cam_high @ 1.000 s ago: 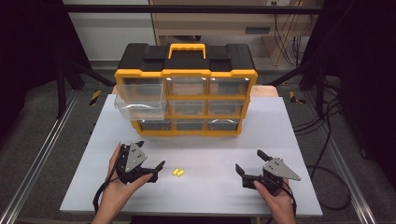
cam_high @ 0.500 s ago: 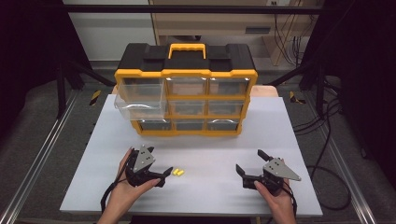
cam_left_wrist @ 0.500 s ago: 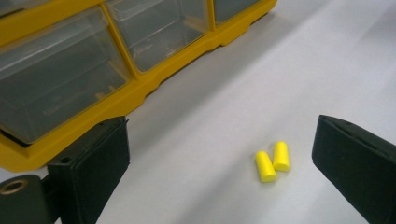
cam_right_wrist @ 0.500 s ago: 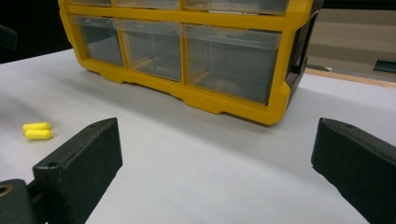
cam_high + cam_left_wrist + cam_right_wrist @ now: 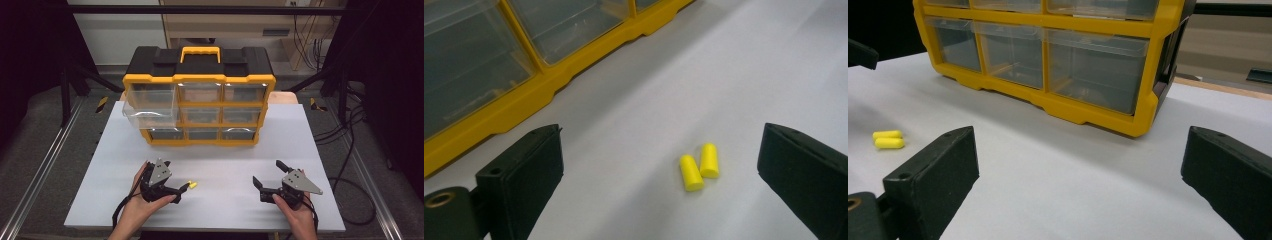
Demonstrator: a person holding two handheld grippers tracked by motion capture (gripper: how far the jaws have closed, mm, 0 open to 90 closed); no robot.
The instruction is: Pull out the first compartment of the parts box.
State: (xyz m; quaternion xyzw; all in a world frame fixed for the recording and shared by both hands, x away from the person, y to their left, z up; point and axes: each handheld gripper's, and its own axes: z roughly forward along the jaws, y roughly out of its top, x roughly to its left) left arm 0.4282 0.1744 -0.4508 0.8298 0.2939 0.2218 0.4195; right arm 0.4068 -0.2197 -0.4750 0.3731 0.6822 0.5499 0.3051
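The left gripper [image 5: 176, 186] slides in along the table toward the two yellow earplugs [image 5: 699, 165], closing the gap from a second ago, and now its wide-open jaws sit either side of them, neither touching.

Between the left tool's [image 5: 659, 175] matt black plastic jaws lie two small yellow foam cylinders [image 5: 699, 166], dull and soft-looking. Under them the white table [image 5: 744, 75] is smooth with a faint sheen. Beyond the tool stands the yellow and black plastic drawer cabinet [image 5: 199, 95], its frame semi-glossy, its clear plastic drawers [image 5: 1095, 67] shiny and lightly scuffed.
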